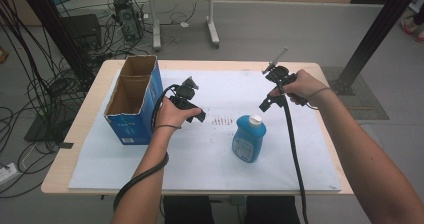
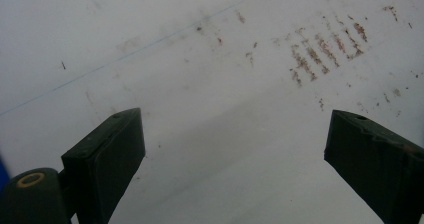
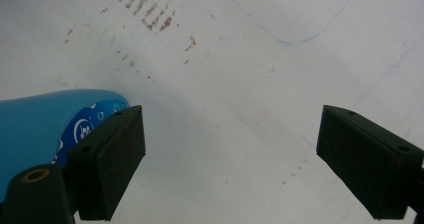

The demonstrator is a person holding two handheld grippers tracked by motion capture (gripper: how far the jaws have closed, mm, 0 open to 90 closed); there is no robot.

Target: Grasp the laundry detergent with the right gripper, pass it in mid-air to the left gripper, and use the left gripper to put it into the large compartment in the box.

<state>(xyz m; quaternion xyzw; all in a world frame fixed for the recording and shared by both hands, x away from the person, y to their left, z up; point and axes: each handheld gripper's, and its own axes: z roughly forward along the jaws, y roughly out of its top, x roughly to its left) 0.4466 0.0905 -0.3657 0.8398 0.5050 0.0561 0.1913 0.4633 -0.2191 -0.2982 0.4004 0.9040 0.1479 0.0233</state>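
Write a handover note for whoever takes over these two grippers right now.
Left gripper: open, holding nothing, above the white sheet beside the box.
Right gripper: open, holding nothing, with the blue bottle just at its left finger.
Blue bottle: lying on the sheet, white cap on.
Cardboard box: upright at the table's left, top open.
Done: nothing is gripped yet.
Left: probably grip the bottle and put it in the box.

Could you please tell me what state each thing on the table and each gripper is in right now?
Blue bottle: lying on its side on the white sheet, white cap on, not held.
Cardboard box: upright at the table's left, top open.
Left gripper: jaws open, nothing between them, above the sheet.
Right gripper: jaws open, nothing between them, the bottle just beside one jaw.
White sheet: flat, with reddish-brown marks near the middle.
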